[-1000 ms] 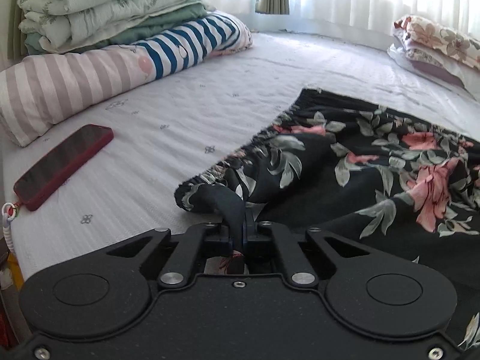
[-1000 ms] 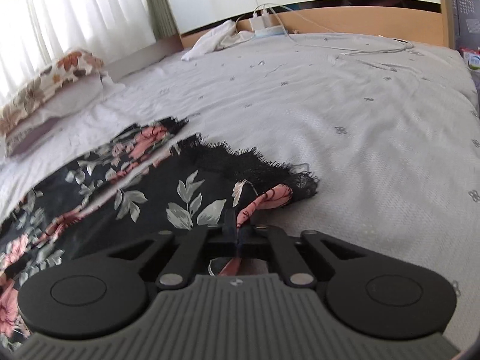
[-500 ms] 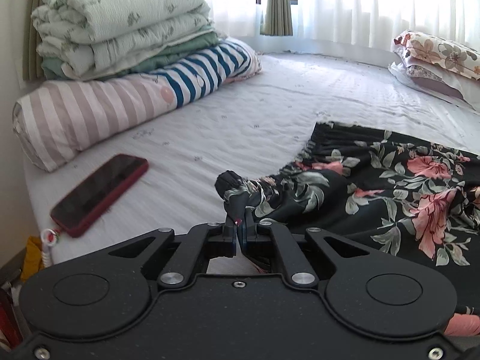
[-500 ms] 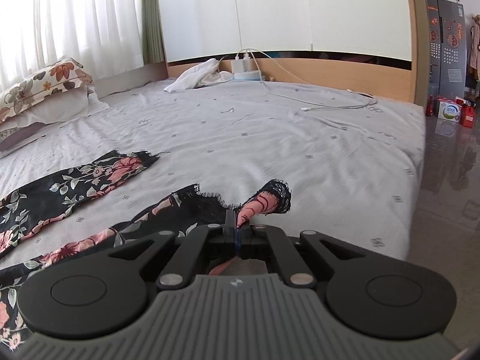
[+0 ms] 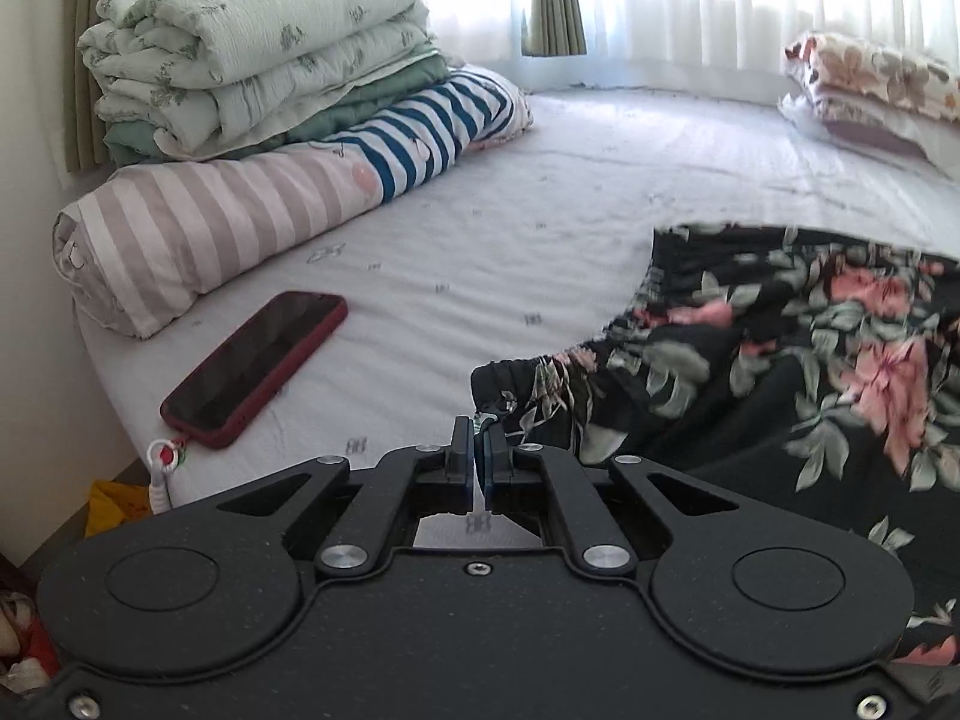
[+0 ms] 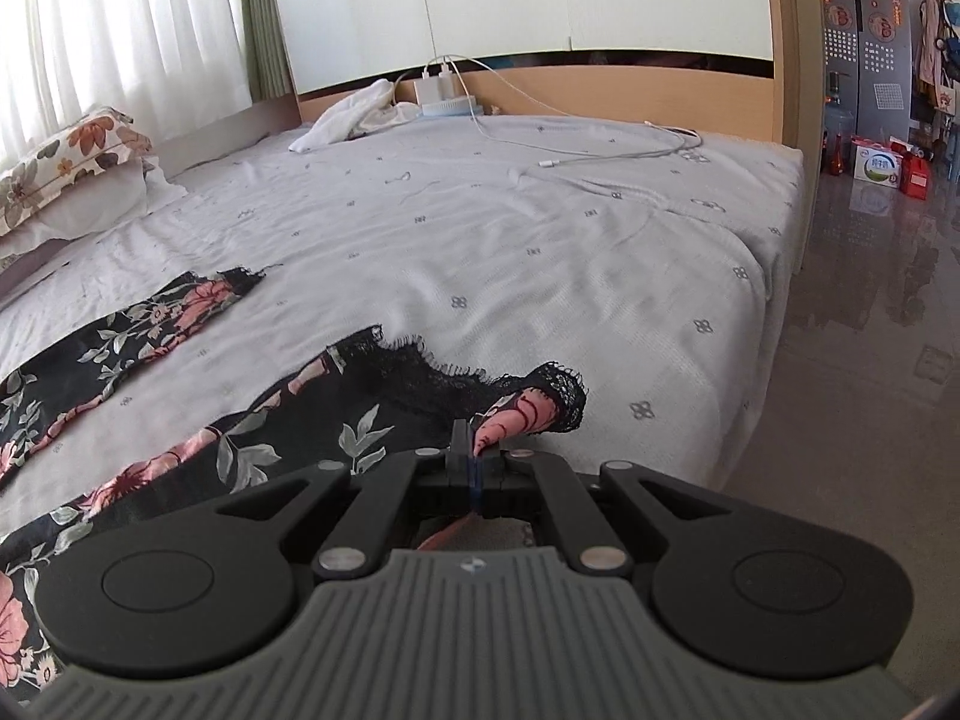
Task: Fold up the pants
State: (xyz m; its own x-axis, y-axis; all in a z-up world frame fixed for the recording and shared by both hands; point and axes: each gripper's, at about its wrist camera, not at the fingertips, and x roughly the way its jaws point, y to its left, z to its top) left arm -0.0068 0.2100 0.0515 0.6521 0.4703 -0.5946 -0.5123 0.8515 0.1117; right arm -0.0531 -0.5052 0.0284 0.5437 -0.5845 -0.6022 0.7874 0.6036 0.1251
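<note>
The floral pants (image 5: 780, 360) lie spread across the bed (image 5: 540, 210), and I have my left gripper (image 5: 478, 444) pinched on the gathered waistband corner and my right gripper (image 6: 474, 450) clamped on a lace-trimmed leg hem near the bed's edge. Left of the waistband lies a red phone (image 5: 258, 360), with stacked bedding (image 5: 252, 60) beyond it.

Both grippers now sit further back toward the near edge of the bed (image 5: 540, 192) than a second ago, drawing the pants (image 5: 780, 360) along. In the left wrist view the waistband corner at the left gripper (image 5: 478, 429) is less bunched. In the right wrist view the lace hem at the right gripper (image 6: 474, 450) lies near the bed's side edge, and the other leg is stretched out flat.
</note>
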